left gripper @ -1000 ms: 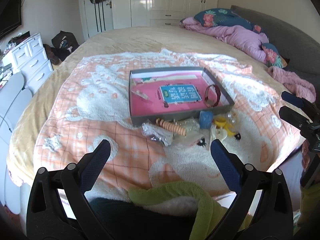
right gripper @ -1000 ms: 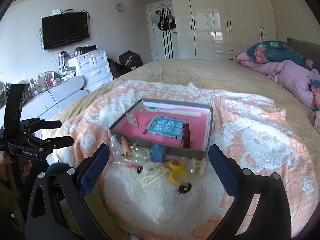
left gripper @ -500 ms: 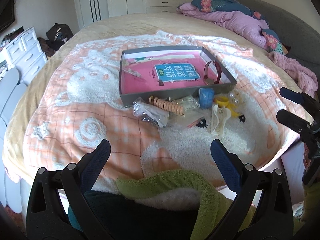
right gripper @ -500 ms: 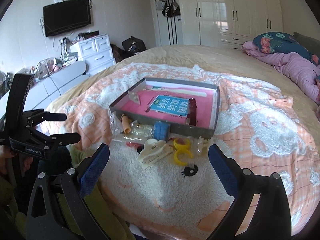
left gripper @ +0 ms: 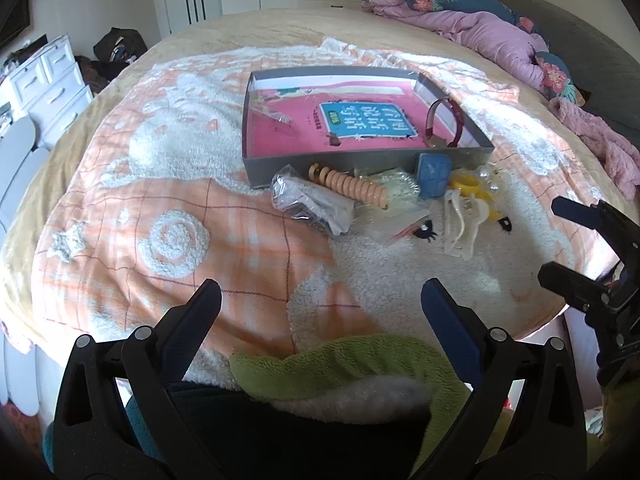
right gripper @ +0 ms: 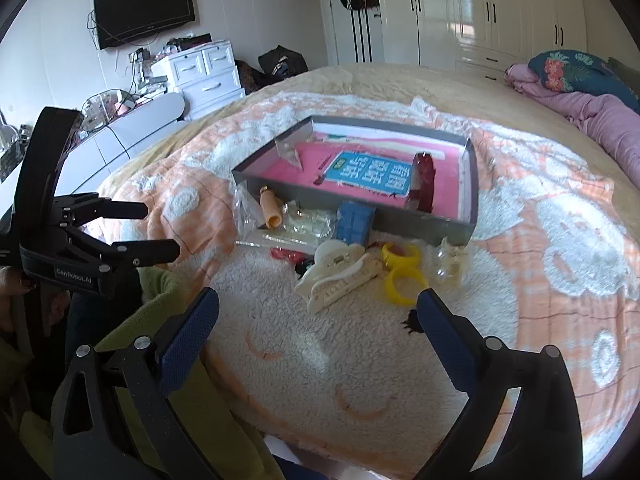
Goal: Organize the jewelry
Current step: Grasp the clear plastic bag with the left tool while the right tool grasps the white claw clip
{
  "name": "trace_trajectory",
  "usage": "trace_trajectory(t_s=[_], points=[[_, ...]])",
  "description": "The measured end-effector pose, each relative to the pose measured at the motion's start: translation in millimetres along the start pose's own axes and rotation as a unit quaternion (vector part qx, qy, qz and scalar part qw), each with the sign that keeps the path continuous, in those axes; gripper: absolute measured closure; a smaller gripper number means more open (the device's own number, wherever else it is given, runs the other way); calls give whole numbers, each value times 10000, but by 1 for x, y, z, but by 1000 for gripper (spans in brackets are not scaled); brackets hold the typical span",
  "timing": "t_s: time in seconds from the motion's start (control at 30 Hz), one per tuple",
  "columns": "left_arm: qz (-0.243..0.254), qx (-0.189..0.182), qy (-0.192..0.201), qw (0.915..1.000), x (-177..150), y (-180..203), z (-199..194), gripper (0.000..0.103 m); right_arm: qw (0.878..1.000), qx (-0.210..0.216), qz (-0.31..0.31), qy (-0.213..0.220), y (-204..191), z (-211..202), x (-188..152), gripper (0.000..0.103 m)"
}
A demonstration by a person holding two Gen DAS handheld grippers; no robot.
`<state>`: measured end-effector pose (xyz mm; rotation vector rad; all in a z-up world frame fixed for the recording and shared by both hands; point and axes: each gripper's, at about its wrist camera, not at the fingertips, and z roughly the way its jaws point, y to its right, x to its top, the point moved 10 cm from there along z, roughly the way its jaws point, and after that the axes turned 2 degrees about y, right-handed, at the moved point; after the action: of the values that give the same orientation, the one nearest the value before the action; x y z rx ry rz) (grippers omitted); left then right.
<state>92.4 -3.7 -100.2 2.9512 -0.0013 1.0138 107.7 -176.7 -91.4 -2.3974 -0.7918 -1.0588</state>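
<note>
A grey box (left gripper: 360,162) with a pink floor lies on the bed; it holds a dark red bracelet (left gripper: 456,122) and a blue card (left gripper: 366,120). In front of it lie a beige spiral hair tie (left gripper: 356,186), plastic bags (left gripper: 308,200), a blue block (left gripper: 434,174), a cream hair claw (left gripper: 464,220) and yellow rings (left gripper: 470,182). The box (right gripper: 424,226), claw (right gripper: 340,276) and yellow rings (right gripper: 402,276) show in the right wrist view. My left gripper (left gripper: 320,308) is open and empty, near the bed's front edge. My right gripper (right gripper: 318,316) is open and empty, just short of the claw.
The bed carries an orange and white fleece blanket (left gripper: 172,184) and a purple quilt (left gripper: 488,36) at the far right. White drawers (right gripper: 204,76) and a wall television (right gripper: 144,6) stand to the left. A green sleeve (left gripper: 344,364) lies under the left gripper.
Both grippers have moved forward toward the bed and tilted down; the box and loose items look nearer. Both stay open. Nothing on the bed has moved.
</note>
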Motion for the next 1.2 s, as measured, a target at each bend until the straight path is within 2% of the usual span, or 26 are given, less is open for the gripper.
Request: trace_trajectory(t_s=[0.3,0.73,1.1,1.2], points=[[-215,18,-79,9997,5,-16,23,9,9996,68,55,-284,-5,26,-16,4],[-364,-69,-102,9993,40,-26,60,9,9985,-29,288,-472,1,49,-19,4],[-309,-199,-432,9984,33,-23,93,9,9938,171,965,-529,11,69,-17,4],[-278,-208,-460,9983,33,-20,98,9,9939,225,954,-507,9,73,-14,4]])
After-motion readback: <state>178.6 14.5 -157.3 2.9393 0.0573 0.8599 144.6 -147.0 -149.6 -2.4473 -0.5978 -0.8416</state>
